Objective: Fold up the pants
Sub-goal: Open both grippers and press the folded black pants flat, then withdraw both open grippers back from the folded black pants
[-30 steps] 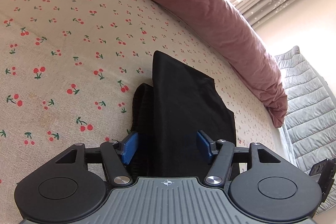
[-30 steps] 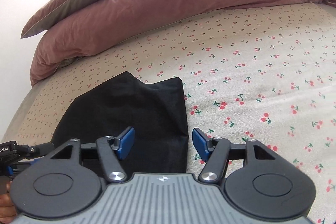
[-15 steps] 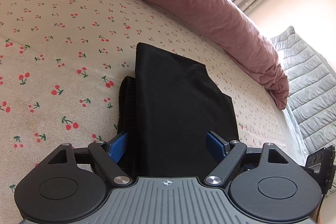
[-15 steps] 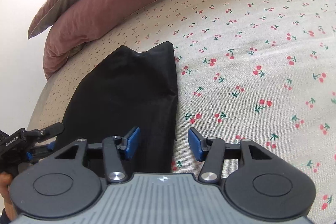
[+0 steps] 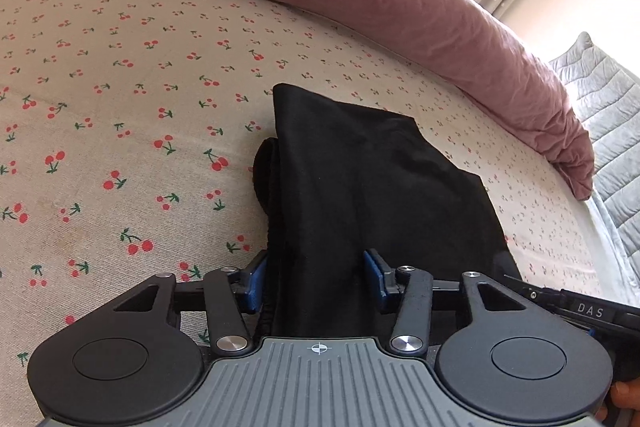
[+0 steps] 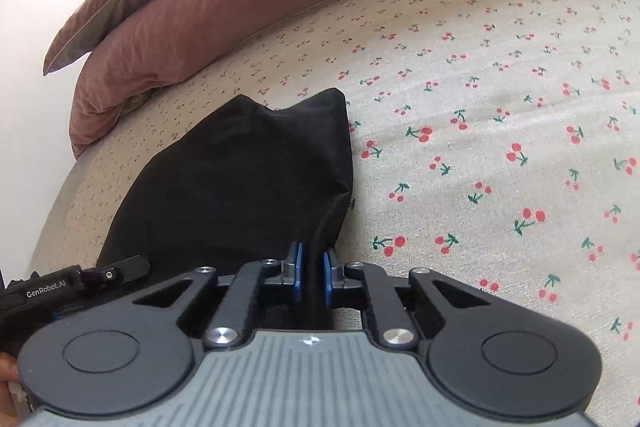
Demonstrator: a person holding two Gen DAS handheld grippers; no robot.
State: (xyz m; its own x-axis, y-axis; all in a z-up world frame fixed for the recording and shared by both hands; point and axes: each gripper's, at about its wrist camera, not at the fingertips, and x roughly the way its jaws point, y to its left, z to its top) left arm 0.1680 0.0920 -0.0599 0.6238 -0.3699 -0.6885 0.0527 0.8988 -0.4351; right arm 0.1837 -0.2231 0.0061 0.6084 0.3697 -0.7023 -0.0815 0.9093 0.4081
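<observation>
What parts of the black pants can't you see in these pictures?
- Left wrist view: the near end of the black pants is hidden under the left tongs.
- Right wrist view: the cloth pinched in the right tongs is hidden by their pads.
- Both views: the underlayers are covered by the top fold.

Black pants [image 5: 372,187] lie folded on the cherry-print sheet [image 5: 120,107].
</observation>
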